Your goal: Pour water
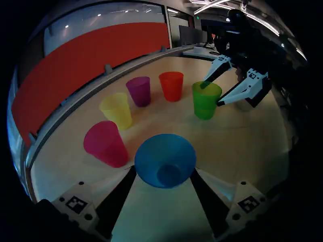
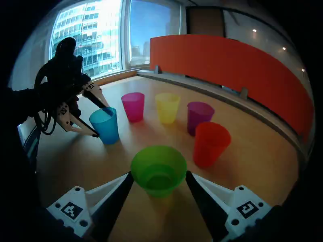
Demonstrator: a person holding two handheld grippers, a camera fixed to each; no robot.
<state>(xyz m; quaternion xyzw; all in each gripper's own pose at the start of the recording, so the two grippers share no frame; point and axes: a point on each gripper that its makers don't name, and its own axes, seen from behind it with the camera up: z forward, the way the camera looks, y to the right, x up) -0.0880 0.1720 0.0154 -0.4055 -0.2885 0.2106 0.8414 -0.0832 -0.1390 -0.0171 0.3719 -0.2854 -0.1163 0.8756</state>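
We find a pale wooden worktop (image 1: 250, 137) carrying six cups, all upright. Positions below are referred to the green cup (image 2: 158, 167).

The right gripper (image 2: 158, 174) straddles that cup, its fingers closed against the wall on both flanks; we judge this a grasp. The left gripper (image 1: 163, 171) stands well apart from the green cup, facing it across the worktop, its fingers likewise clamped on the blue cup (image 1: 165, 157).

Just beside the green cup stands the orange cup (image 1: 171, 85). Farther from it in turn, the purple cup (image 1: 139, 90), yellow cup (image 1: 117, 109) and pink cup (image 1: 104, 143) curve round towards the blue one.

Whether either held cup contains water we cannot tell.

In our judgement the pour turns on one relation. Both held cups have vertical axes and bare worktop between them, so one must be carried to the other's rim before tipping.
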